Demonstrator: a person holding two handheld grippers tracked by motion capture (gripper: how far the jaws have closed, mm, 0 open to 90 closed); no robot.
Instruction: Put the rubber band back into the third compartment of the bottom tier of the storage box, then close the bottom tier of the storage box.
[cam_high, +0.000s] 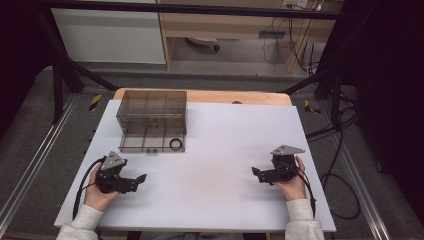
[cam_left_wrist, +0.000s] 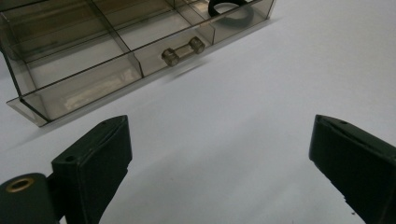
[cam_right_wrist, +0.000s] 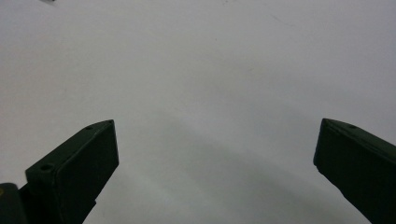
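While both grippers, left (cam_high: 141, 178) and right (cam_high: 255, 172), rest wide open and empty, the drawer (cam_high: 152, 141) at eleven o'clock looks light, rigid, slippery plastic, so its small handle (cam_left_wrist: 183, 51) seems the place to pinch.

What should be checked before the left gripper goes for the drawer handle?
1. Left gripper open: ok, jaws wide apart, nothing between them.
2. Right gripper open and empty: ok.
3. Drawer state: ok, already pulled out from the box.
4. Handle reachable: ok, bare table lies between it and the left gripper.
5. Black ring inside the drawer: ok, in its right-end compartment.
6. Other compartments empty: cannot tell, tinted walls hide detail.
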